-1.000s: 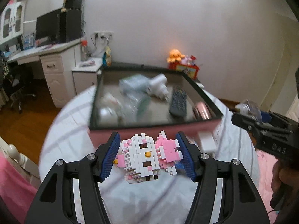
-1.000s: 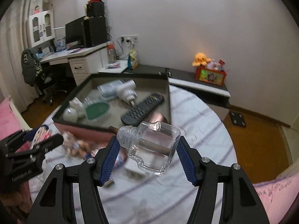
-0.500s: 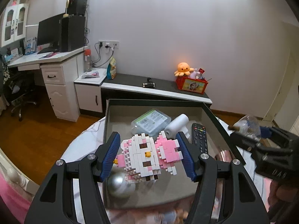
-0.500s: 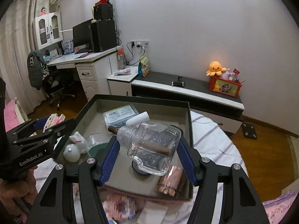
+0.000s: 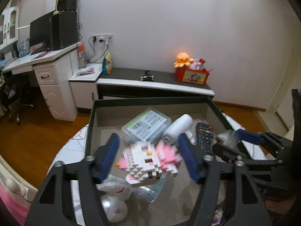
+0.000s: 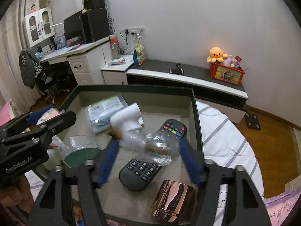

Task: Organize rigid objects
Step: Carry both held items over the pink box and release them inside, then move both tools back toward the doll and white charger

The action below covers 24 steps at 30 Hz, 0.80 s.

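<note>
Left wrist view: my left tongs (image 5: 148, 160) stand open around one falling brick figure (image 5: 148, 163) above the tray (image 5: 90, 130). My right tongs (image 6: 148, 160) stand open around one glass bottle (image 6: 156, 148) over one remote (image 6: 150, 160).

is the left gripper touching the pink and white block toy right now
Apart. The left wrist view shows the left gripper open, with clear gaps between both blue pads and the blurred block toy, over the tray.

Glass bottle (image 6: 154, 146) between open gripper (image 6: 150, 160) fingers.
It hangs blurred above a black remote (image 6: 150, 162) inside the tray (image 6: 195, 101).
</note>
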{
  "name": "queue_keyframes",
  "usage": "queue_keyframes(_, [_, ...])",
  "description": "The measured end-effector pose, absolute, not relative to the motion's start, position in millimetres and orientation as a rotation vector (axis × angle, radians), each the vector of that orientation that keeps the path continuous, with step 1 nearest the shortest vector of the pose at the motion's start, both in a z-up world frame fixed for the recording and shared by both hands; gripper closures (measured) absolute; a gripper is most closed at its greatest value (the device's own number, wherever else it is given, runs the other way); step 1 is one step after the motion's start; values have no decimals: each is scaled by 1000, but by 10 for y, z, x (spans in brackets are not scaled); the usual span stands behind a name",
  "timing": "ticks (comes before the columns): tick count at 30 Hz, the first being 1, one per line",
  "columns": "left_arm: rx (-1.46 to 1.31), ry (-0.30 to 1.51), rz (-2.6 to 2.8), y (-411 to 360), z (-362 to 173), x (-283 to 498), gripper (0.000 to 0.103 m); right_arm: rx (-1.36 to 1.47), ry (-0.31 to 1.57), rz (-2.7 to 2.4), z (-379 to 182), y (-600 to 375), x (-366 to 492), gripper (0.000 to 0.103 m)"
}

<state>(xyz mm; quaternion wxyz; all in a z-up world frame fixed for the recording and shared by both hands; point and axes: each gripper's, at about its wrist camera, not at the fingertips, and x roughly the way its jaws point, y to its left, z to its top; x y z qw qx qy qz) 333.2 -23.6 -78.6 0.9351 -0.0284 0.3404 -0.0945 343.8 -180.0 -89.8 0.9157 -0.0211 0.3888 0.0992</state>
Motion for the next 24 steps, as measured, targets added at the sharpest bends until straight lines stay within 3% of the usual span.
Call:
queue_keyframes(1, [-58, 689, -183, -234, -780, 3319, 8, -41, 801, 195, -918, -1810, 3434, 18])
queue_keyframes(2, [-60, 676, -178, -225, -765, 3297, 0, -37, 803, 193, -925, -1814, 3425, 17])
queue_keyframes(6, [-51, 653, -157, -194, -699, 3222, 0, -18, 799, 159, -908, -1878, 3353, 0])
queue_keyframes(24, [-23, 549, -139, -119, -248, 2398, 0, 80, 754, 118, -709, -2194, 2510, 0])
